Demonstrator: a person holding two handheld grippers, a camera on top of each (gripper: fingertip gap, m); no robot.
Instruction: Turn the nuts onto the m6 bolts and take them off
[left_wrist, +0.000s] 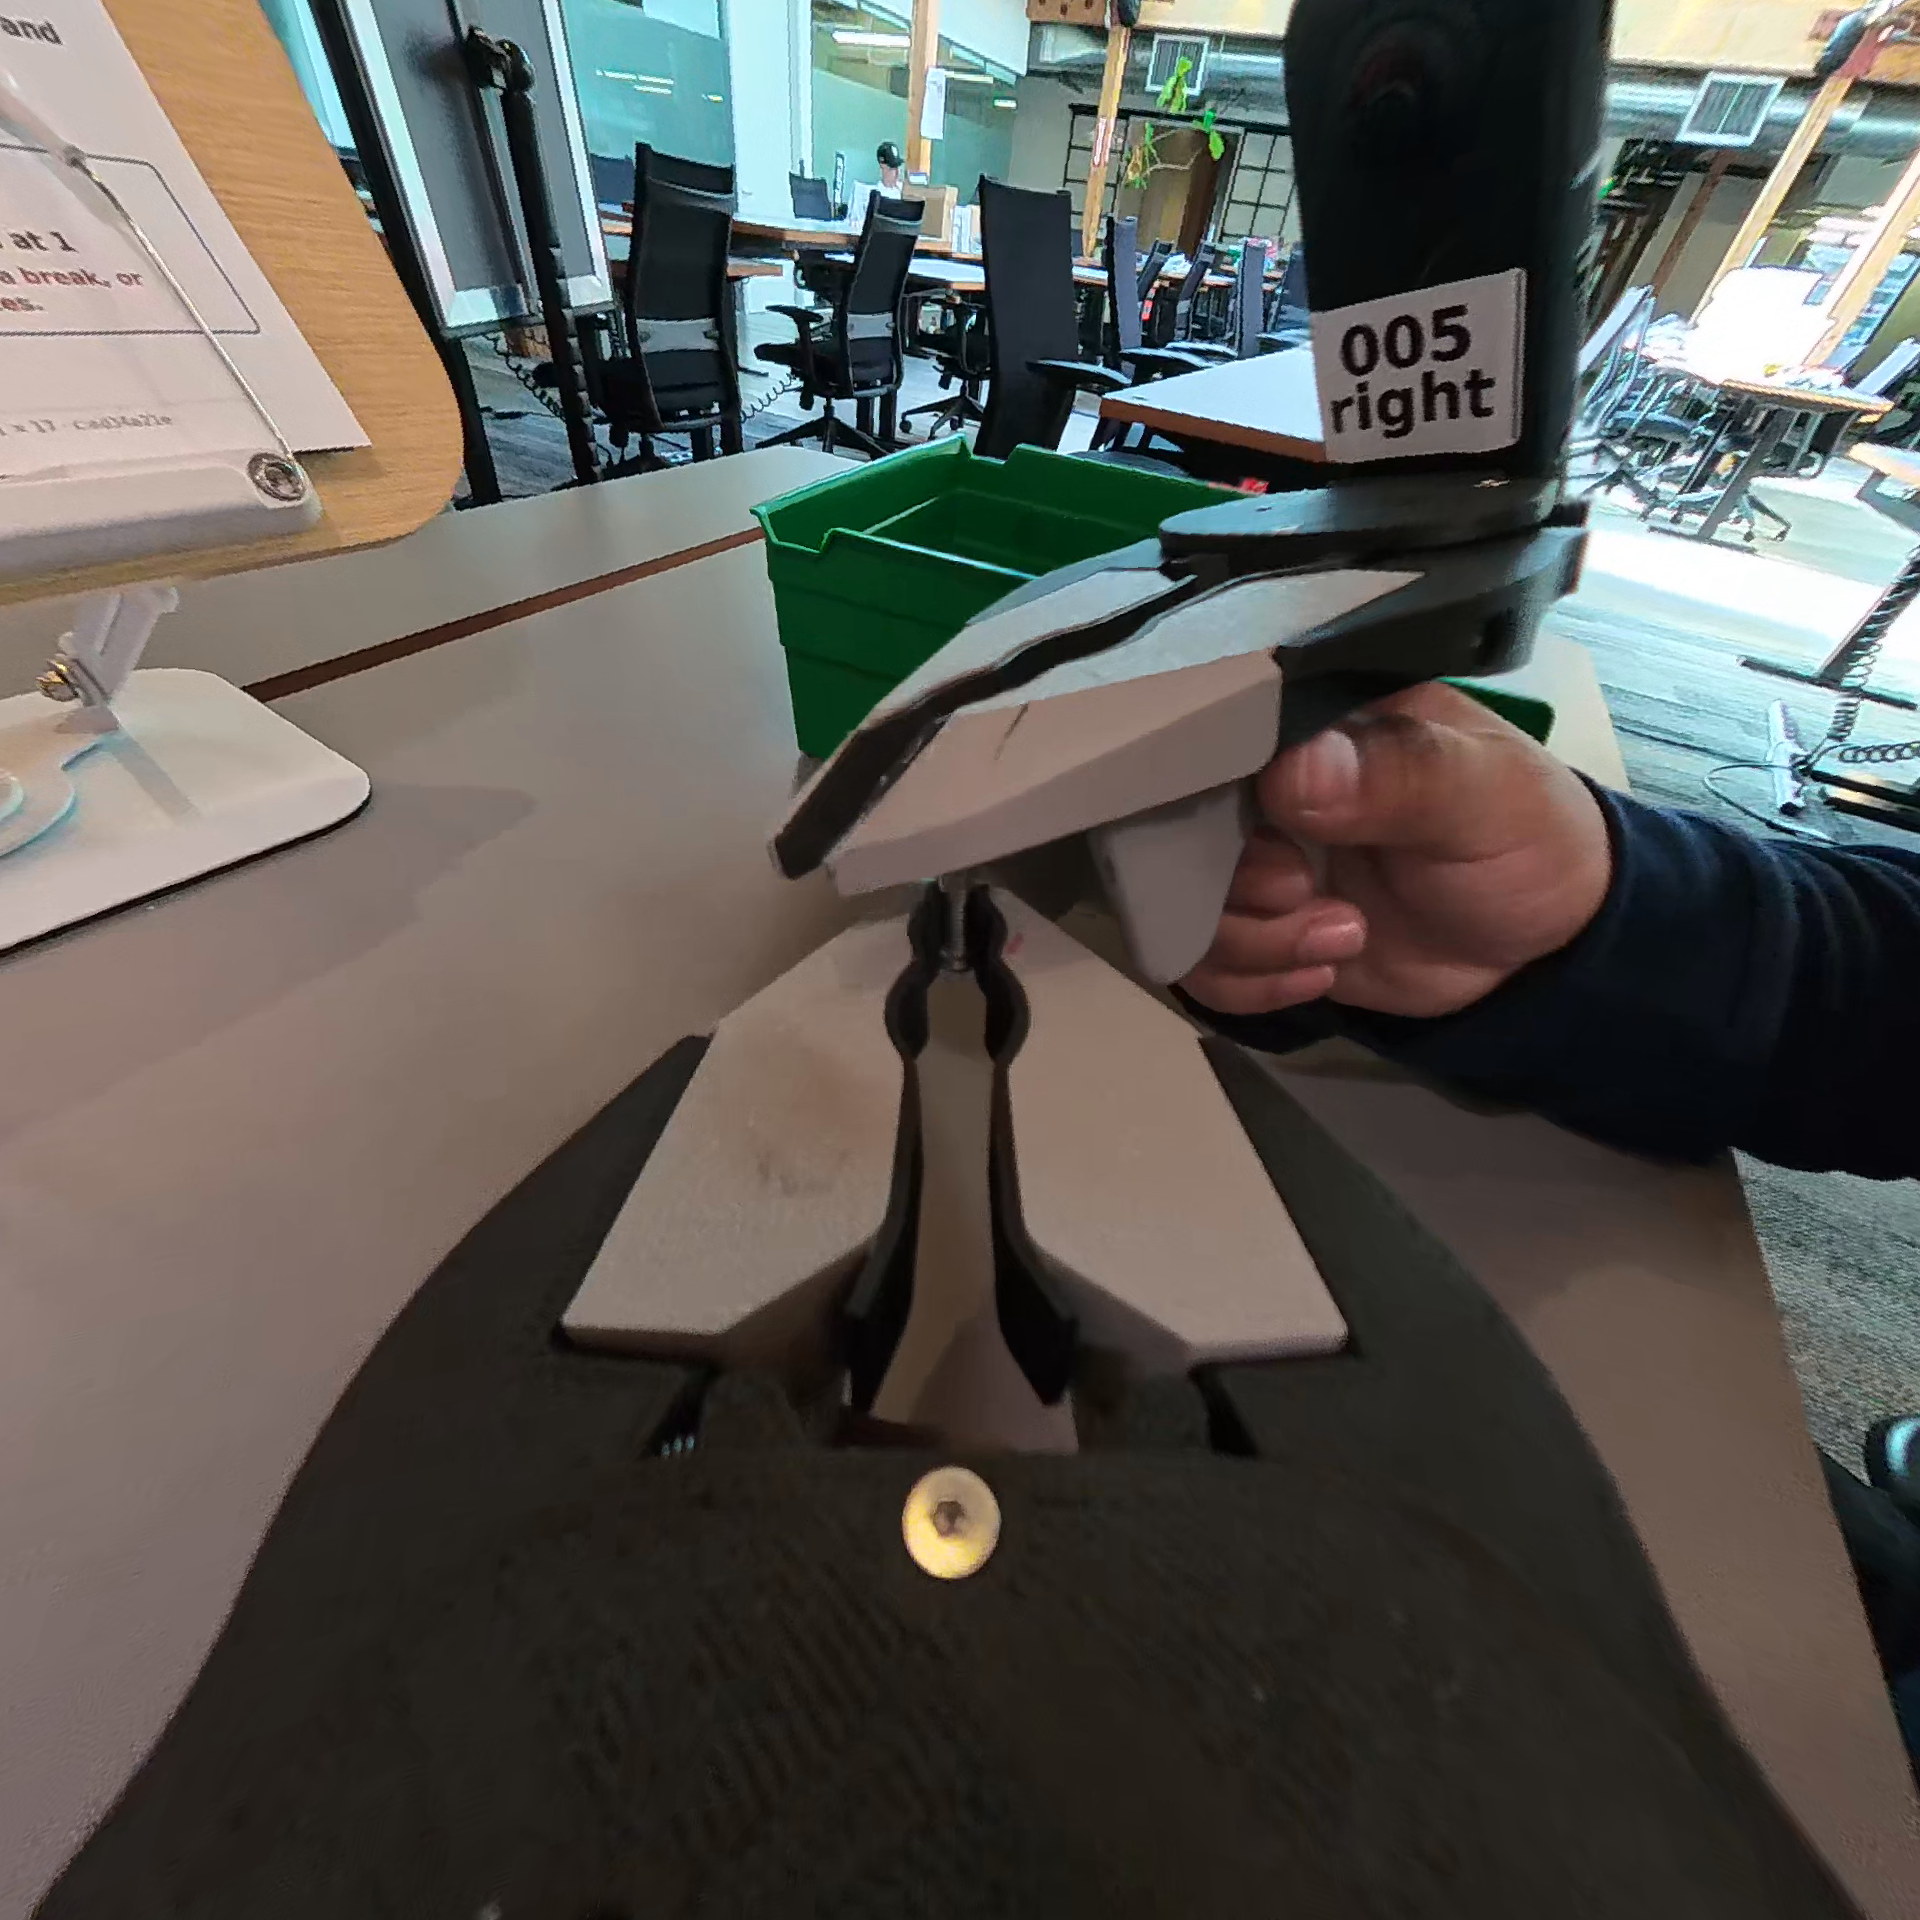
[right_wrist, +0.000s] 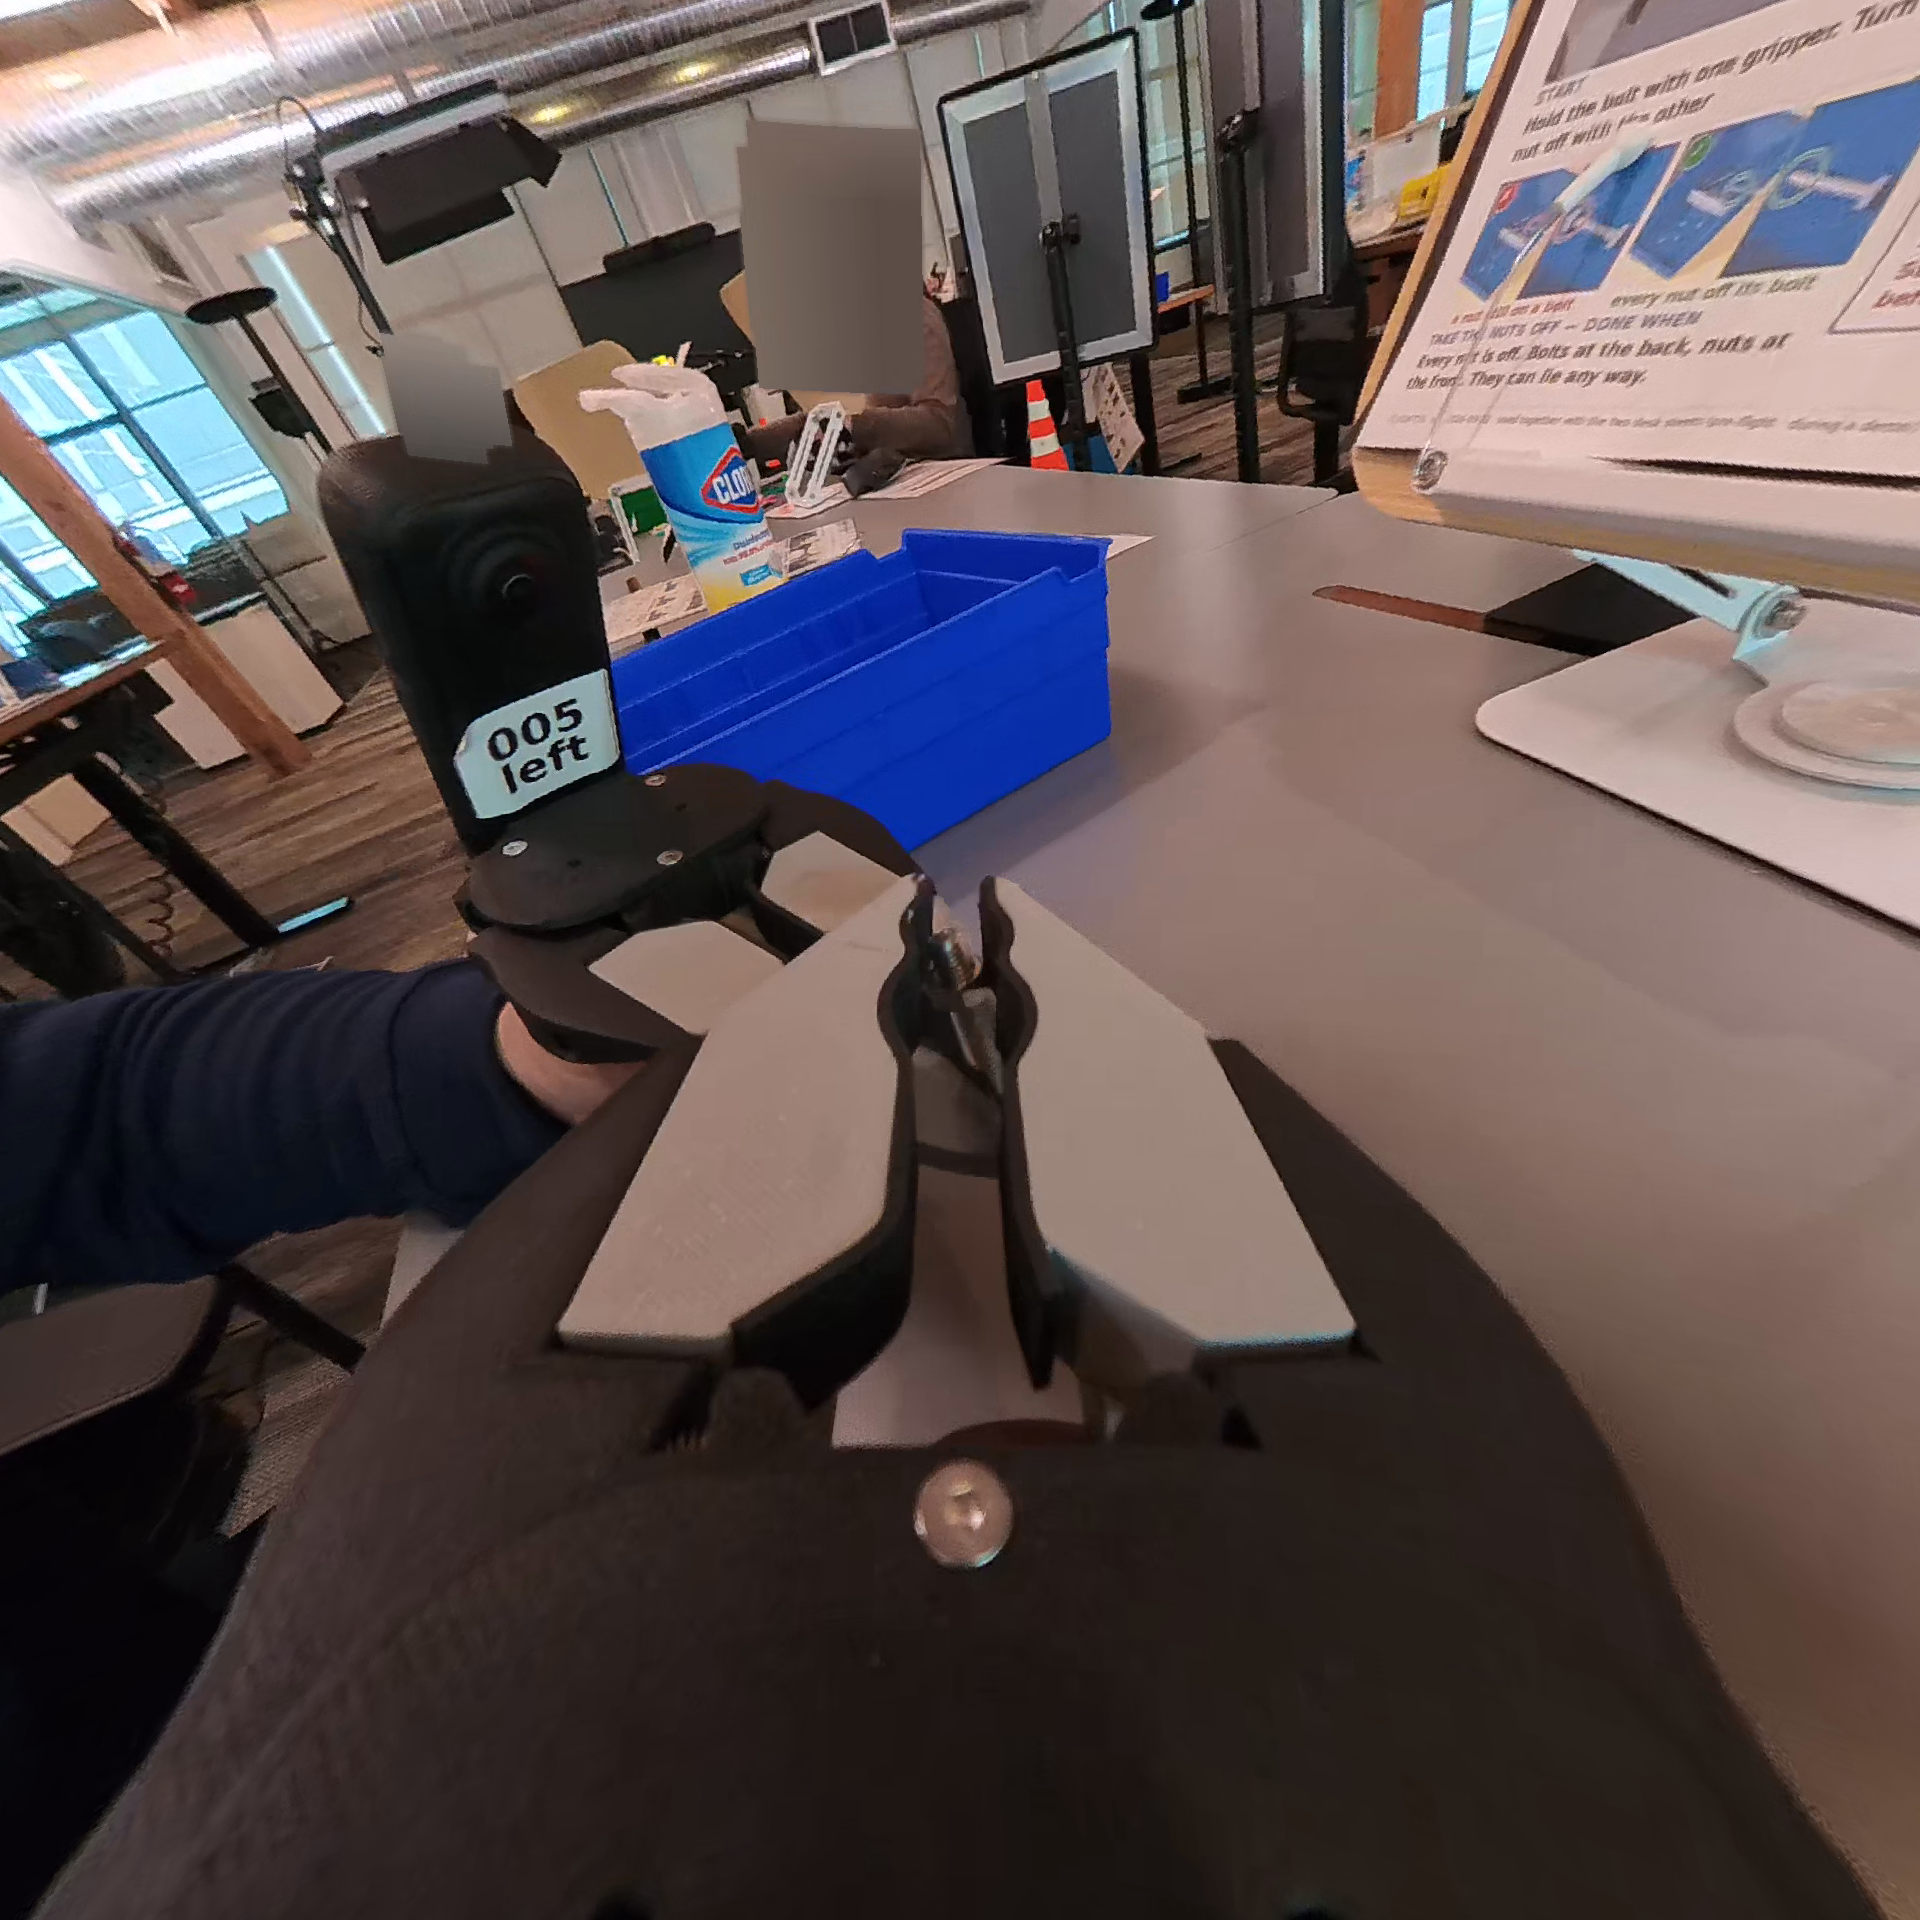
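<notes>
Bolt (left_wrist: 952, 940) upright, pinched in left gripper (left_wrist: 952, 961) jaws, its upper end with nut (right_wrist: 948, 951) between right gripper (right_wrist: 951, 940) jaws.

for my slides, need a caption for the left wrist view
Left claw grips a bolt while right claw meets it from above.

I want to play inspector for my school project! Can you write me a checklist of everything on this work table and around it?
Surface: grey table, mostly bare.
Job's things: one bolt, pinched from both ends in mid-air; a nut sits on its thread.
Clutter: green bin, blue bin, wipes canister, instruction sheet on a white stand.
Grippers: left hand-held gripper shut on the bolt; right hand-held gripper shut on the nut end.
Cables: a coiled cord on the floor beyond the table.
Surroundings: open office, black chairs, desks, a traffic cone.
</notes>
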